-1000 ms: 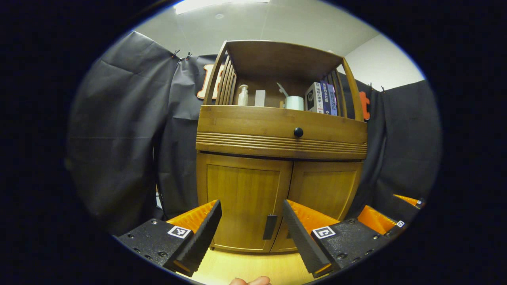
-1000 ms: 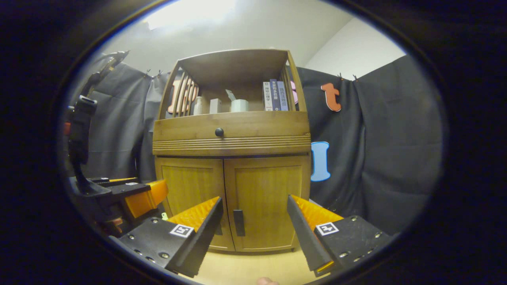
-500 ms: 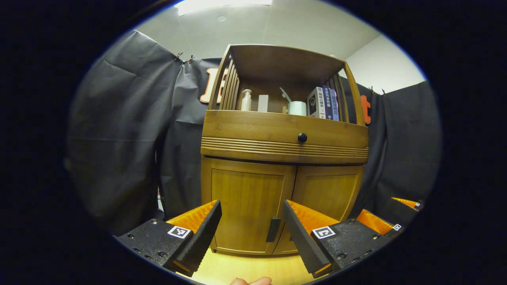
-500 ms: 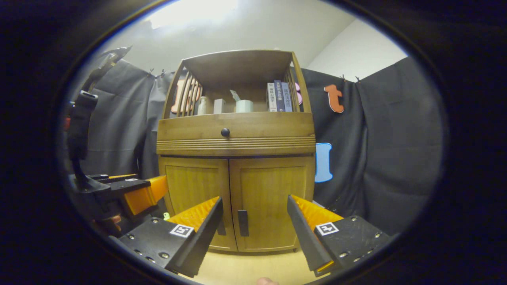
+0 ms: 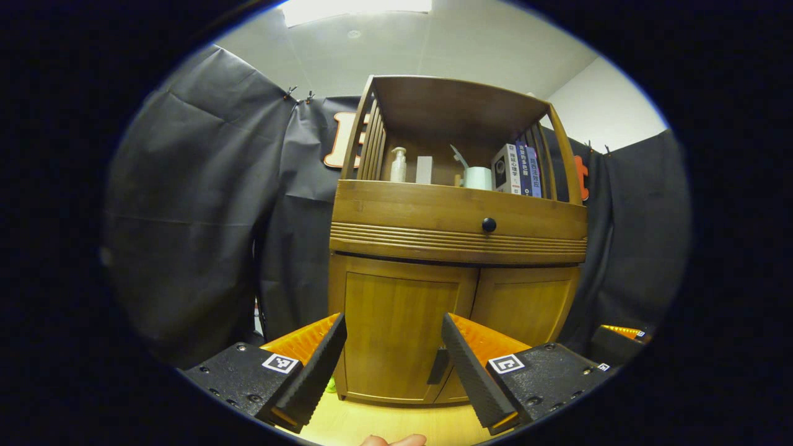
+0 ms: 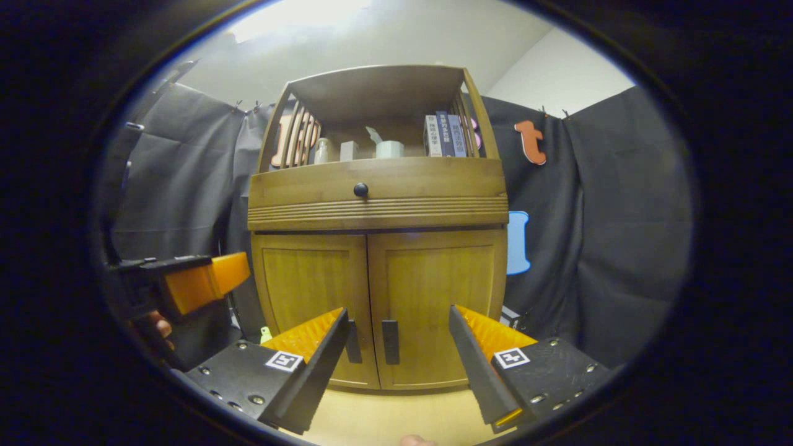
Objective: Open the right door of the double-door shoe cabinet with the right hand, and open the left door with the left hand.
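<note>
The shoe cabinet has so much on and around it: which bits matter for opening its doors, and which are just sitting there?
For the job:
right door and its handle
left door and its handle
right gripper, jaws open
left gripper, jaws open

Just there:
drawer knob
books
white cup
pump bottle

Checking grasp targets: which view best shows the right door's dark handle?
Right gripper view: the dark vertical handle of the right wooden door stands unobstructed between the open fingers. In the left gripper view the right door shows, its handle unclear.
</note>
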The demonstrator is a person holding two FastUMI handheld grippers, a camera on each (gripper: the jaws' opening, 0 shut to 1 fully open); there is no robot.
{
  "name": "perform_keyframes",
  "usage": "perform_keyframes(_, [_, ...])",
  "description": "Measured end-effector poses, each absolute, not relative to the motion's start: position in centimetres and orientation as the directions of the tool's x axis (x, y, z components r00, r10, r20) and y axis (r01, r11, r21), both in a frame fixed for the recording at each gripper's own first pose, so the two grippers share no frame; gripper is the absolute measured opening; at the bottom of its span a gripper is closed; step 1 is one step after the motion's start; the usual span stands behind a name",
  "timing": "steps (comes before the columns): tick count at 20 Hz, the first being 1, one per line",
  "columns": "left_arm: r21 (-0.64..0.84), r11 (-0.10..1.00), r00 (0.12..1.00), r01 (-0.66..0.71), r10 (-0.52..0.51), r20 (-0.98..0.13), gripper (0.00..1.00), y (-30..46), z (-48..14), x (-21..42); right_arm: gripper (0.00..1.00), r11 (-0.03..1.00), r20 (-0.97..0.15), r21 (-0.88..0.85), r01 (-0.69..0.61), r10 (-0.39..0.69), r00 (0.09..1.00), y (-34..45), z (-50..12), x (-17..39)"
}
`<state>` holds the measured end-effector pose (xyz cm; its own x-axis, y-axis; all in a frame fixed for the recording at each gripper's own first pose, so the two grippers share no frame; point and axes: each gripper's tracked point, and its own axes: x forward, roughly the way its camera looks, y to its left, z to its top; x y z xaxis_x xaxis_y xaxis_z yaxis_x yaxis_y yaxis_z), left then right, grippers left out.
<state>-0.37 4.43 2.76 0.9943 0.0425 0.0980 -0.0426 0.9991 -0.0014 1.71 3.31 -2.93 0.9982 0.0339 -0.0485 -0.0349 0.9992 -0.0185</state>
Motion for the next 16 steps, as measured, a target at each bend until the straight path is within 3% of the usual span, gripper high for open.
perform_keyframes(3, [-0.001, 0.996, 0.99, -0.092, 0.091, 0.103, 0.92, 6.9, 3.0, -0.2, 0.95, 0.999, -0.062, -0.027, -0.041, 0.04, 0.997, 4.0, -4.0, 4.3])
perform_keyframes(4, [-0.002, 0.994, 0.988, -0.112, 0.112, 0.104, 0.96, 7.9, 3.0, -0.1, 0.95, 0.999, -0.068, -0.024, -0.045, 0.043, 0.997, 4.3, -4.4, 5.2])
perform_keyframes(5, [-0.004, 0.991, 0.985, -0.134, 0.134, 0.107, 0.92, 9.0, 3.1, -0.1, 0.95, 0.999, -0.078, -0.021, -0.049, 0.047, 0.996, 4.6, -5.1, 6.2])
perform_keyframes(10, [-0.018, 0.971, 0.965, -0.24, 0.24, 0.102, 0.92, 13.7, 2.7, -0.6, 0.96, 0.998, -0.199, -0.04, -0.053, 0.044, 0.979, 5.7, -10.3, 11.2])
perform_keyframes(12, [-0.015, 0.964, 0.959, -0.265, 0.265, 0.097, 0.92, 15.0, 2.4, -0.9, 0.92, 0.998, -0.25, -0.044, -0.046, 0.034, 0.968, 5.7, -12.4, 13.3])
perform_keyframes(14, [-0.01, 0.958, 0.954, -0.286, 0.285, 0.096, 0.92, 16.1, 2.1, -0.9, 0.75, 0.998, -0.295, -0.053, -0.037, 0.02, 0.955, 5.6, -14.2, 14.4])
perform_keyframes(16, [-0.01, 0.957, 0.953, -0.291, 0.291, 0.09, 0.92, 16.7, 1.7, -1.0, 0.75, 0.997, -0.324, -0.066, -0.033, 0.01, 0.946, 5.8, -15.7, 15.5])
